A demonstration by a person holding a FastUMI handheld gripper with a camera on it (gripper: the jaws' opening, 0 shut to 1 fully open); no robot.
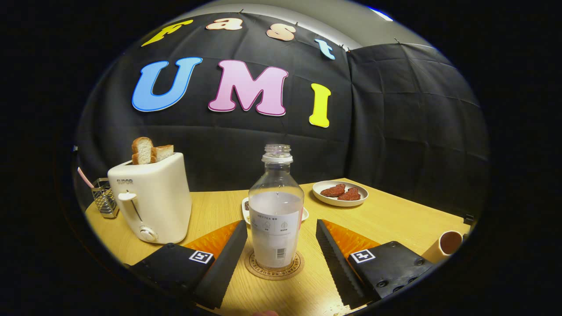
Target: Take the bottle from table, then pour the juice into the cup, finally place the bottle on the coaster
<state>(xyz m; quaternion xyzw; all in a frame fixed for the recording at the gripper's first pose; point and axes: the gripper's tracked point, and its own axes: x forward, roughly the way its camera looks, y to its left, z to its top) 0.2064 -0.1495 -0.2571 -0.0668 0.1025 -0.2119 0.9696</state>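
A clear, uncapped bottle [275, 210] holding whitish juice stands upright on a round cork coaster [274, 266] on the wooden table [395, 219]. My gripper [281, 245] is open, with one finger [228, 259] on each side of the bottle. Small gaps show between the fingers and the bottle, so neither presses on it. A paper cup [445, 245] lies tilted at the table's edge, off to the right beyond the right finger.
A white toaster [151, 199] with bread slices [150, 151] stands left of the bottle, a wire holder [104, 198] beside it. A plate with reddish pieces [340, 194] sits back right. Another small dish [246, 208] peeks from behind the bottle.
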